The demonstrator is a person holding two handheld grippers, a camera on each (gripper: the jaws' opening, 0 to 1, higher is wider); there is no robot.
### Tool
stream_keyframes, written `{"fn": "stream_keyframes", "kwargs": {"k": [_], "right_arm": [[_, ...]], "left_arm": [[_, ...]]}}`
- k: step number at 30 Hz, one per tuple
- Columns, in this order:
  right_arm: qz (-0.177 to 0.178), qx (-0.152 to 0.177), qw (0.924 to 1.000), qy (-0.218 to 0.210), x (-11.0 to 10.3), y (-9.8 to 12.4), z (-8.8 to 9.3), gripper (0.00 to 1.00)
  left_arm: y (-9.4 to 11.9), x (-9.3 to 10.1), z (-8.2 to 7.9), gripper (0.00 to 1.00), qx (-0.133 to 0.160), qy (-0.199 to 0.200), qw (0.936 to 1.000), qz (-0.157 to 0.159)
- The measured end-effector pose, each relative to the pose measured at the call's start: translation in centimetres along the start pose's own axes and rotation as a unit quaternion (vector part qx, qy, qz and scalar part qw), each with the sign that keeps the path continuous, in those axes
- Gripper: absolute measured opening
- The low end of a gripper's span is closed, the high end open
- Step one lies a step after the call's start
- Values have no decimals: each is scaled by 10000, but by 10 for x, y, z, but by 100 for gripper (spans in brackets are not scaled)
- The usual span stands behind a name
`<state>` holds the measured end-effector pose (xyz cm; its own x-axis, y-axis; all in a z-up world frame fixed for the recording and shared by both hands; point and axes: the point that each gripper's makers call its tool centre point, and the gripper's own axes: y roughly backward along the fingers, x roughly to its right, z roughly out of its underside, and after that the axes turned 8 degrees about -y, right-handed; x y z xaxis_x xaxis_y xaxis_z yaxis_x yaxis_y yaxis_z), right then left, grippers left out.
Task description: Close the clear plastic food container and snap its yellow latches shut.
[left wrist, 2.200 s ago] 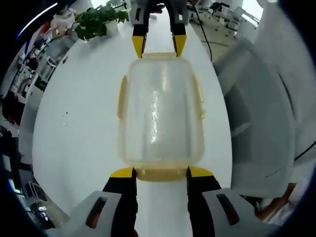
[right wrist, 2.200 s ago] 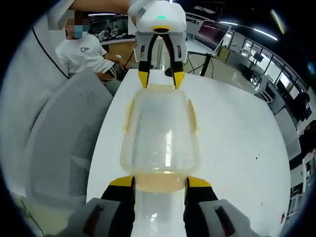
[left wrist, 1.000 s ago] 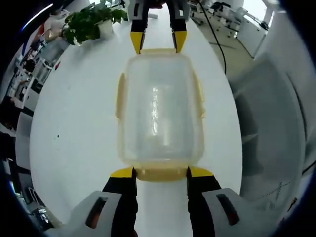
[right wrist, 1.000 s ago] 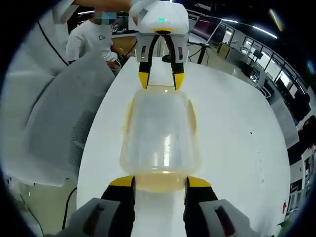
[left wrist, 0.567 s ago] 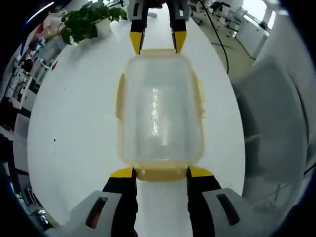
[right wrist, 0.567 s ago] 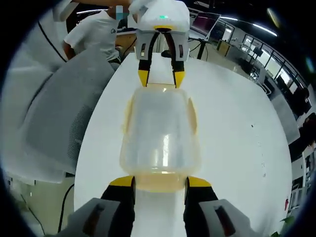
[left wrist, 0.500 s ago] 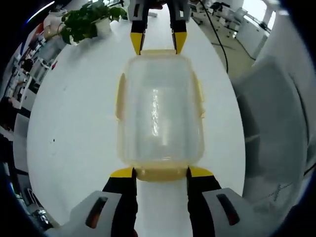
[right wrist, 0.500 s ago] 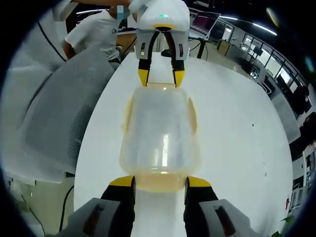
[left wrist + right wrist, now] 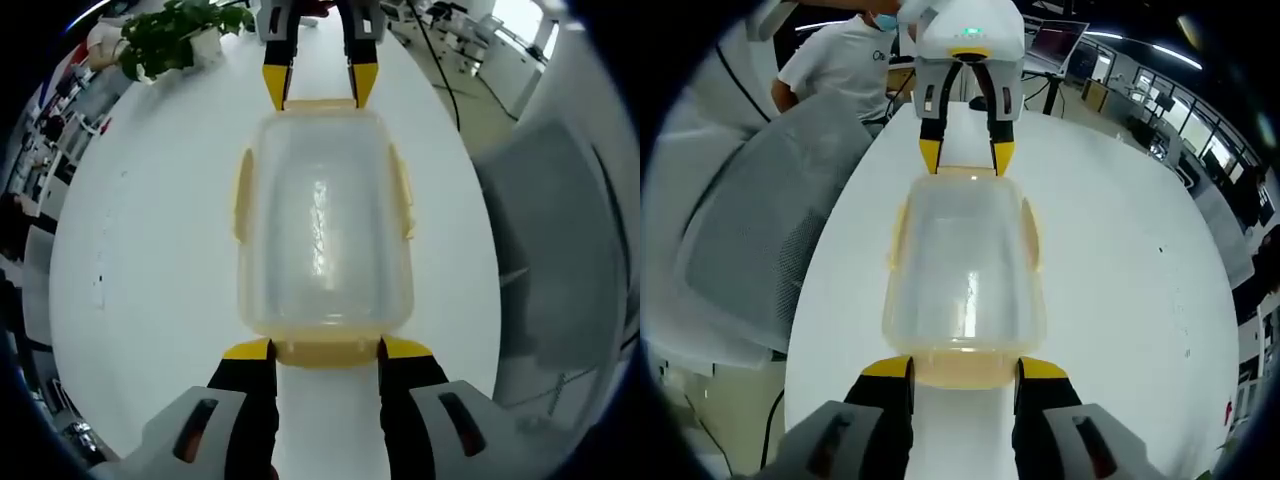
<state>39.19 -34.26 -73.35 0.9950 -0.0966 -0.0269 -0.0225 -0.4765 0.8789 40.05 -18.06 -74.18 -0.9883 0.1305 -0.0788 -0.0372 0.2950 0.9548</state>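
The clear plastic container (image 9: pixel 325 220) has its lid on, with yellow latches along its sides and ends. My left gripper (image 9: pixel 325 352) is shut on the near yellow end latch, one jaw tip at each corner. At the far end, my right gripper (image 9: pixel 320 88) grips the opposite latch the same way. In the right gripper view the container (image 9: pixel 965 270) runs away from my right gripper (image 9: pixel 965 370) to the left gripper (image 9: pixel 965 155) at its far end. The side latches (image 9: pixel 243 195) lie flat against the walls.
A white table (image 9: pixel 150 250) lies under the container. A potted plant (image 9: pixel 170 30) stands at its far end. A grey mesh chair (image 9: pixel 760 240) is beside the table edge, with a person in a white shirt (image 9: pixel 845 55) behind it.
Both views have drifted slightly over the table, so the background has shifted. The container stays held the same way between the two grippers.
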Motion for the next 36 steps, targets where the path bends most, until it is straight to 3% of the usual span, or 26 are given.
{"fn": "stream_keyframes", "kwargs": {"k": [27, 31, 36], "right_arm": [[136, -167, 9997, -98, 5, -5, 9, 38], [69, -105, 9996, -266, 4, 0, 8, 36], [68, 58, 9990, -443, 3, 8, 3, 35]], "left_arm": [[-2, -1, -1, 40, 176, 108, 9998, -13], [0, 0, 2, 47, 184, 234, 9996, -5], [5, 0, 6, 47, 244, 302, 9992, -53]]}}
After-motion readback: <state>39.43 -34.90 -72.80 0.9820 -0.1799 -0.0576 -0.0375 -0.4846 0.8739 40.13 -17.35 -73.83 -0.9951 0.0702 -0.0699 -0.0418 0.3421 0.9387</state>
